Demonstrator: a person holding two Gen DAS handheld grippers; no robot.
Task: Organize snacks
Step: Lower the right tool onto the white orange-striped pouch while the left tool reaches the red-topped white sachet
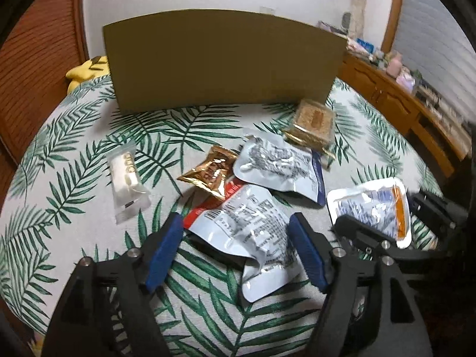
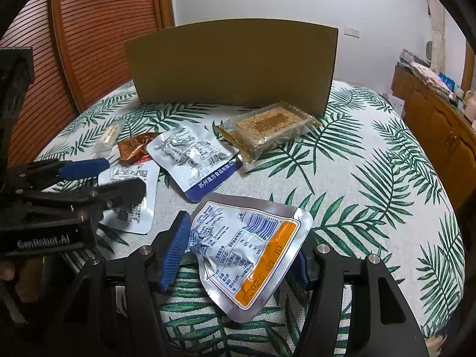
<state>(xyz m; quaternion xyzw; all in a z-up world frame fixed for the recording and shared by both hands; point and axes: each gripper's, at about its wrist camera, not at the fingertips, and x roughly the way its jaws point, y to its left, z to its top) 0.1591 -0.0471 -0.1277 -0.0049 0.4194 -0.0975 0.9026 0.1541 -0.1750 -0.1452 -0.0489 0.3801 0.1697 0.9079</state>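
Snack packets lie on a leaf-print cloth in front of a cardboard box (image 1: 223,65). My left gripper (image 1: 238,232) is open, its blue pads either side of a silver packet with a red edge (image 1: 253,229). My right gripper (image 2: 241,253) is open around a silver packet with an orange stripe (image 2: 253,253), which also shows in the left wrist view (image 1: 374,205). Beyond lie a silver packet with a blue edge (image 1: 279,166), a copper foil packet (image 1: 211,175), a clear sesame-bar pack (image 1: 312,122) and a white roll in clear wrap (image 1: 126,178).
The cardboard box (image 2: 232,65) stands upright at the back of the cloth-covered surface (image 2: 372,178). A wooden cabinet (image 2: 440,136) with clutter runs along the right. A slatted wooden door (image 2: 98,35) is at the left. A yellow plush toy (image 1: 86,71) lies left of the box.
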